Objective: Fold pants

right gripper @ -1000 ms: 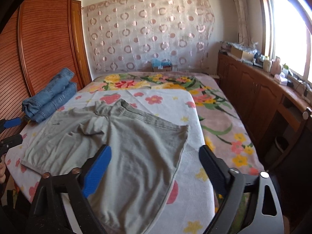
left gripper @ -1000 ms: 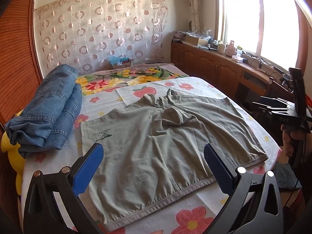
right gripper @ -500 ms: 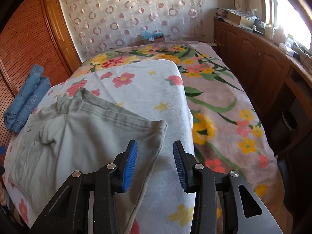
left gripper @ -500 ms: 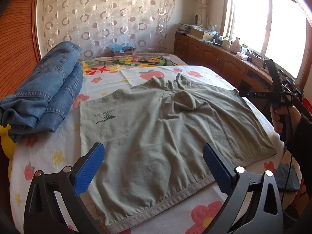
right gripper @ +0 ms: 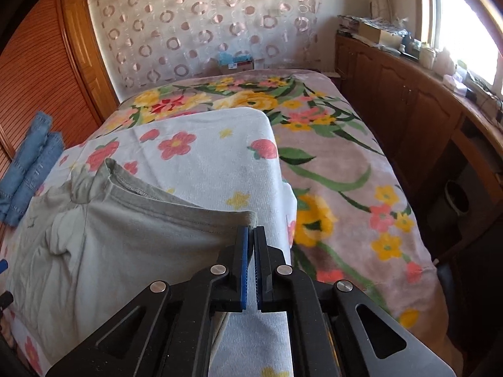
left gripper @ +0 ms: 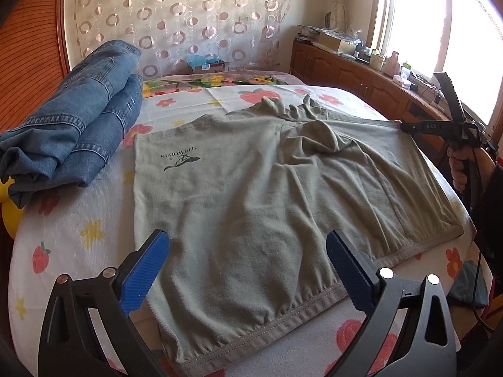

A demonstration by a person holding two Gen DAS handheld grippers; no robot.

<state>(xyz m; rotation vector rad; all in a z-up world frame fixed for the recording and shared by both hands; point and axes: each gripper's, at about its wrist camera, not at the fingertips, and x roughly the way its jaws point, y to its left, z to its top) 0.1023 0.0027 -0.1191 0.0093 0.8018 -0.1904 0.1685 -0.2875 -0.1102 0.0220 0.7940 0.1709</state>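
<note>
Grey-green pants [left gripper: 251, 188], short ones with a dark logo, lie spread flat on the flowered white sheet [left gripper: 78, 220]. My left gripper [left gripper: 246, 238] hovers open above their near hem, blue pads wide apart with nothing between them. My right gripper [right gripper: 251, 235] is shut on the far right corner of the pants [right gripper: 125, 235], and the cloth edge pokes out just past its pads. The left wrist view shows the right gripper [left gripper: 405, 127] side on at that corner, with a hand [left gripper: 462, 163] on its handle.
Folded blue jeans [left gripper: 78, 125] lie at the left side of the bed, also seen as jeans [right gripper: 28, 169] in the right wrist view. A wooden cabinet [right gripper: 408, 110] with clutter runs under the window on the right. A patterned curtain and a cardboard box [left gripper: 207, 66] stand behind the bed.
My right gripper went from wide open to shut on the pants' corner. My left gripper sank closer to the pants and stayed open.
</note>
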